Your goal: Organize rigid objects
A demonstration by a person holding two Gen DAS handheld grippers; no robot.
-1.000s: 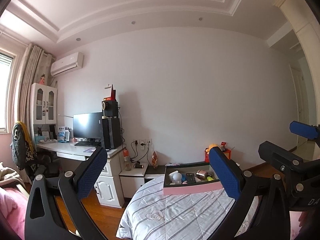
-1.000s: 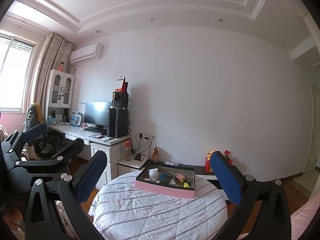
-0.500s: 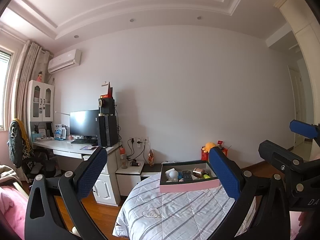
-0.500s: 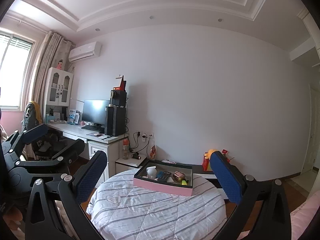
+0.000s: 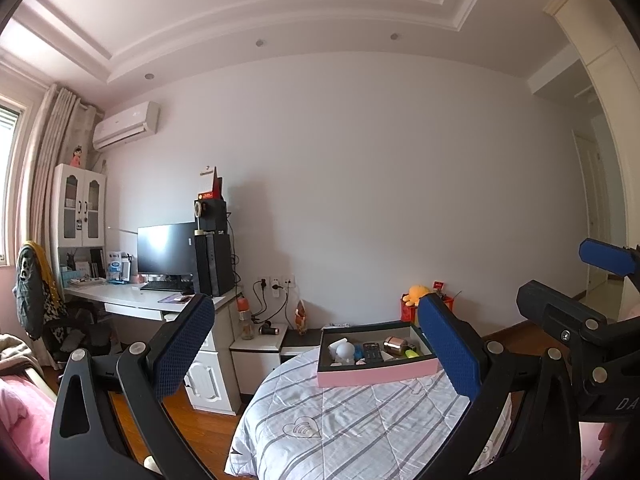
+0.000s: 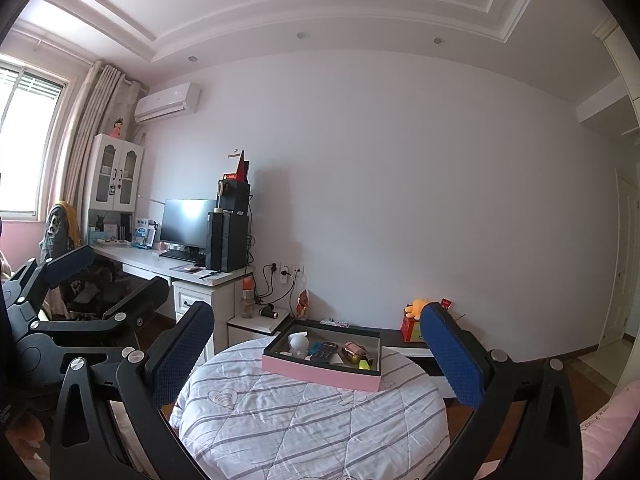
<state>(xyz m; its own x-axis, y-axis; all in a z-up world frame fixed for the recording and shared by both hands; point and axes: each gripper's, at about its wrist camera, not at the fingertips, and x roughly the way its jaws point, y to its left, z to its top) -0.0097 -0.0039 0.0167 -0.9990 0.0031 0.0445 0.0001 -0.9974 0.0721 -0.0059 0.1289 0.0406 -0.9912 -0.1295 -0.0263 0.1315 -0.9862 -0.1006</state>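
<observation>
A pink box (image 5: pixel 376 374) with a dark inside sits on a round table under a striped white quilt (image 5: pixel 352 420). It holds a white round object (image 5: pixel 345 350), a black remote (image 5: pixel 372 352), a copper-coloured can (image 5: pixel 396 344) and a yellow-green item (image 5: pixel 412 353). The box also shows in the right wrist view (image 6: pixel 320 372). My left gripper (image 5: pixel 316 344) is open and empty, well short of the box. My right gripper (image 6: pixel 318 352) is open and empty, also short of it.
A white desk (image 5: pixel 132 300) with monitor and black tower stands at left, a low bedside cabinet (image 5: pixel 256 344) beside it. A red box with an orange plush toy (image 5: pixel 416 296) stands behind the table. Pink bedding (image 6: pixel 608 432) lies at the right.
Both views have shifted slightly; the table and box sit a little lower and nearer in frame. Both grippers stay open.
</observation>
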